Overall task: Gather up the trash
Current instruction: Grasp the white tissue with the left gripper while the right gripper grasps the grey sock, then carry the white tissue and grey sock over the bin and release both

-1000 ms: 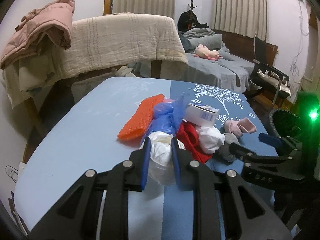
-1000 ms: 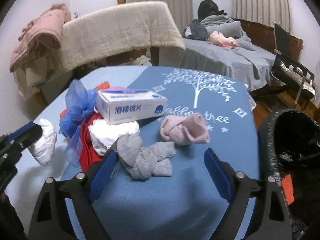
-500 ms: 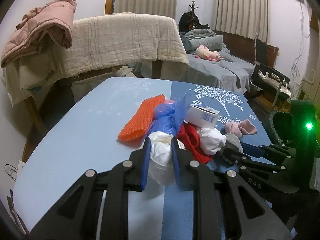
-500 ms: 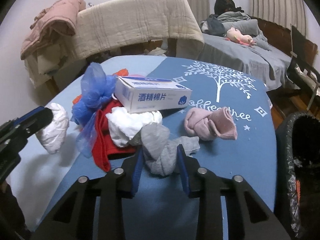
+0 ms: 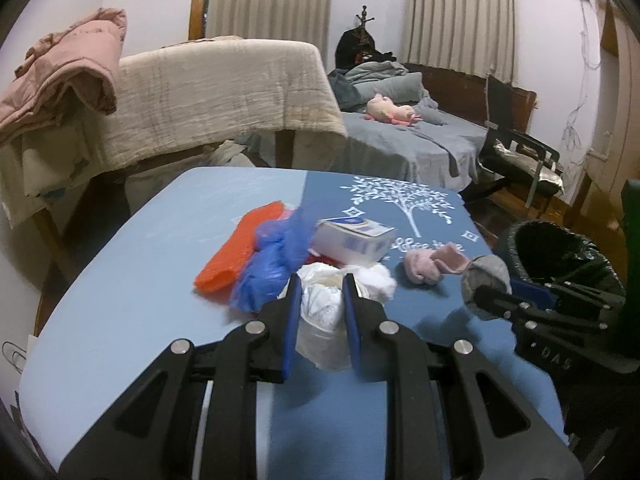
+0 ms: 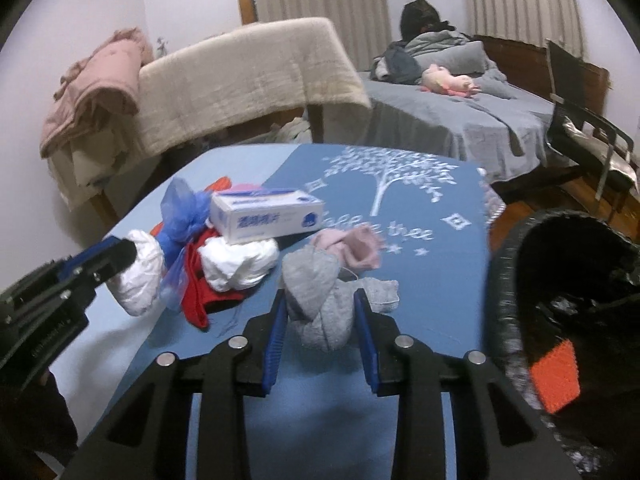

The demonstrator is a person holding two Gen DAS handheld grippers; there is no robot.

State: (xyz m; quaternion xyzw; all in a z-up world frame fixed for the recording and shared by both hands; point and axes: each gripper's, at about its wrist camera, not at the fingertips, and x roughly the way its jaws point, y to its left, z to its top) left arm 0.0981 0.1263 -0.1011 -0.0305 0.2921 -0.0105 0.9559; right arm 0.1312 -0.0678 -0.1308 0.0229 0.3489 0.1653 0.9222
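My left gripper point(image 5: 319, 292) is shut on a crumpled white plastic wad point(image 5: 322, 320) and holds it above the blue table; the wad also shows in the right wrist view point(image 6: 140, 276). My right gripper point(image 6: 320, 300) is shut on a grey knotted sock point(image 6: 320, 296), lifted off the table, also seen in the left wrist view point(image 5: 486, 280). On the table lie a pink sock point(image 6: 356, 246), a white box point(image 6: 266, 216), a white wad point(image 6: 236, 260), a blue plastic bag point(image 5: 276, 256), red cloth point(image 6: 196, 284) and an orange mesh piece point(image 5: 236, 252).
A black trash bin point(image 6: 568, 292) with a dark liner stands off the table's right edge, with an orange scrap point(image 6: 556, 376) inside. A cloth-draped rack point(image 5: 224, 92) and a bed point(image 5: 412, 136) stand behind the table point(image 5: 132, 280). A black chair point(image 5: 516, 152) is at far right.
My right gripper has closed on the grey sock and lifted it off the table toward the right. My left gripper keeps holding the white wad, raised slightly.
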